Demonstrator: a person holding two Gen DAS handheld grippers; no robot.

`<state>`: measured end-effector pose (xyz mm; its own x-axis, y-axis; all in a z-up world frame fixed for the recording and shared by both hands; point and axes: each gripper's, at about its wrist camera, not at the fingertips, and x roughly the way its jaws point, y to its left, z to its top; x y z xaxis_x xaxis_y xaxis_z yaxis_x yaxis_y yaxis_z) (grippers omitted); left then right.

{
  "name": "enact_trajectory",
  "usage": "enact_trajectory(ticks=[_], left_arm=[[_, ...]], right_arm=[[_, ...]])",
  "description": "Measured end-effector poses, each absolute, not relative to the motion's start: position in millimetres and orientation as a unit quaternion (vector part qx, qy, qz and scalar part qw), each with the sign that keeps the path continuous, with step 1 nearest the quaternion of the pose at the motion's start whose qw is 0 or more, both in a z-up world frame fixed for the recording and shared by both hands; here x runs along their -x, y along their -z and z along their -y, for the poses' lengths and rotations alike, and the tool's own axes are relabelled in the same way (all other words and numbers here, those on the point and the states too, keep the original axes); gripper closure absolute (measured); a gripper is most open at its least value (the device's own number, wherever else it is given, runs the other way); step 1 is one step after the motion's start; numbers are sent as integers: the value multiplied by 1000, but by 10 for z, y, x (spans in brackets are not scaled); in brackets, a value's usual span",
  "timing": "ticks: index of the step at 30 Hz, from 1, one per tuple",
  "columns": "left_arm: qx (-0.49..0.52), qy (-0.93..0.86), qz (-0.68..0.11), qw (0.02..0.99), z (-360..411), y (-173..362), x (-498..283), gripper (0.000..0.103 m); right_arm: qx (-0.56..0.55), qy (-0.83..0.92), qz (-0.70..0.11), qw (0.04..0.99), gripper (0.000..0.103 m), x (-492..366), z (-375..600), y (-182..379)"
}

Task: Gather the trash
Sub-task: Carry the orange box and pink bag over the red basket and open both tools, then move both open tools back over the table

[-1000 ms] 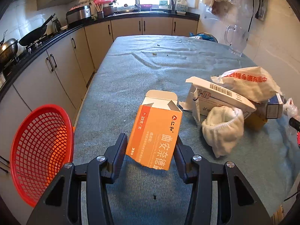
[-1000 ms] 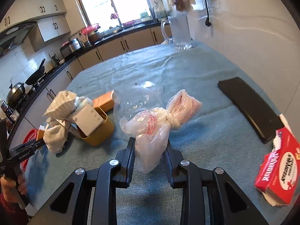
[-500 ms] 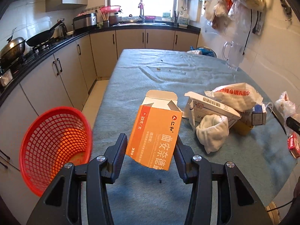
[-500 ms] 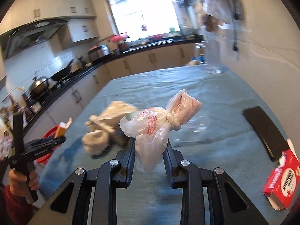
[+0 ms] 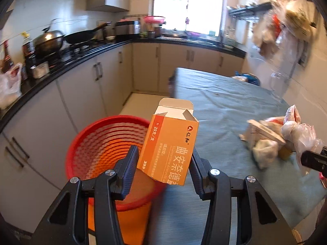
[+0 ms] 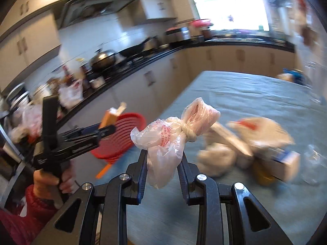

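Observation:
My left gripper (image 5: 163, 159) is shut on an orange cardboard box (image 5: 170, 147) with its top flaps open. It holds the box in the air at the table's left edge, partly over a red mesh basket (image 5: 106, 140) that stands beside the table. My right gripper (image 6: 163, 161) is shut on a knotted clear plastic bag (image 6: 175, 134), lifted above the teal tablecloth (image 6: 255, 102). In the right wrist view the left gripper (image 6: 108, 129) with the orange box (image 6: 111, 118) hangs in front of the red basket (image 6: 122, 136). More trash (image 5: 265, 140) lies in a heap on the table.
The heap (image 6: 245, 143) holds white bags, a wadded cloth and small cartons. Kitchen cabinets and a black counter with a wok (image 5: 81, 35) run along the left. A person's hand (image 6: 51, 181) in a red sleeve grips the left tool. A clear jug (image 5: 280, 85) stands far right.
Both grippers have swung left towards the red basket, each still holding its load. The orange box now hangs over the basket's rim, and the bag has left the table's right side.

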<state>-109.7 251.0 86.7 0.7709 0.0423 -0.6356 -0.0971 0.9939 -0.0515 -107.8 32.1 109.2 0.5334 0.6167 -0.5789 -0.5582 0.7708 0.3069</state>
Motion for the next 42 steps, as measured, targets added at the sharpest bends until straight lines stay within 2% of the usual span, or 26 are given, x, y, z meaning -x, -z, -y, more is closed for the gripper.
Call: enact_trajectory(ticks=[12,24,27,29,31,39,42], left_arm=[[69,-110,-368,921,-3256,-545,1114,56],[84,-117,-386,911,-3443,-314,1024,56],[84,-118,-385,912,-3423,-317,1014,56],[89,-118,-386,910,-3426,-314,1014,55],[92,-117,-387,910,-3432,-321,1016,55],[88,-113,-375,916,-3357,-431,1086,55],[80,-105,-367,921,-3256,-498,1115,51]], right_arm=[[-23,-437,-403,803,72,570,-1622,-755],[-44,-439,-455,774,70,242,-2055,-414],[-45,-433,-456,776,65,208,-2061,-401],[-51,-432,-458,775,50,190,-2049,-410],[-54,-430,-451,780,44,201,-2019,-440],[-68,-429,-432,790,44,303,-1780,-584],[-78,-427,-426,794,44,369,-1633,-629]])
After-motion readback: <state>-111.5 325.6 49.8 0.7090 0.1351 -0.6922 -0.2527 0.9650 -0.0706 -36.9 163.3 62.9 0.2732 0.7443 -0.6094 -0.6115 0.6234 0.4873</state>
